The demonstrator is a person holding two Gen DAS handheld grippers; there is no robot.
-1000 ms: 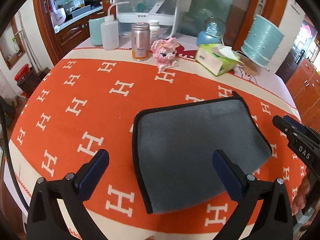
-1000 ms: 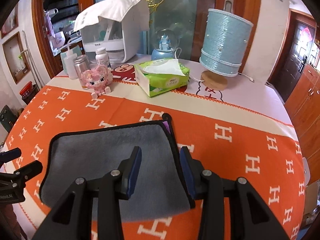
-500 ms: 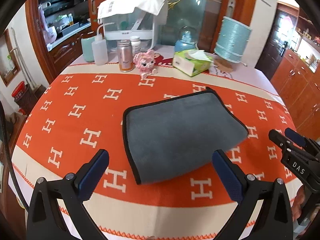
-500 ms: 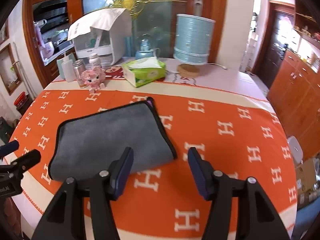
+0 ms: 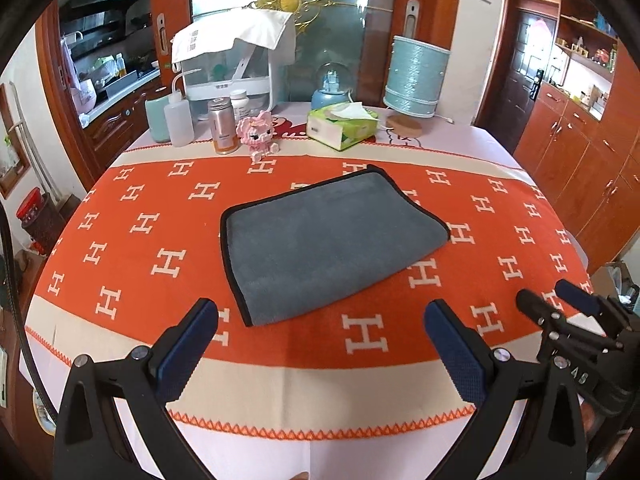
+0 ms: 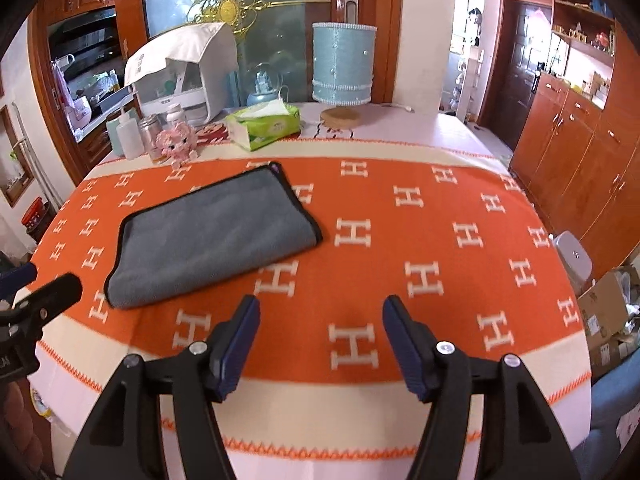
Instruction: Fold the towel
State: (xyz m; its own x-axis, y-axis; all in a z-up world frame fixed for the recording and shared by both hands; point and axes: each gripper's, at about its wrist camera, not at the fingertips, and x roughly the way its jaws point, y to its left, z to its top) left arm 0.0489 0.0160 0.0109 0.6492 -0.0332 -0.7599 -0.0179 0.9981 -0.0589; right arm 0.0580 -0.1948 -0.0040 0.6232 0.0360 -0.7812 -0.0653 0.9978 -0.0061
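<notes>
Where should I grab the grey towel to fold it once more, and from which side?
Probably the two near corners of the grey towel, coming from the table's near edge. It lies flat, already folded, untouched, and both the left gripper and right gripper are open on that side.

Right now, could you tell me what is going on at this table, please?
A person holds two grippers over the tablecloth. The grey towel lies folded and flat, and nothing touches it. The left gripper and right gripper are both open and empty, on the near side of the towel.
</notes>
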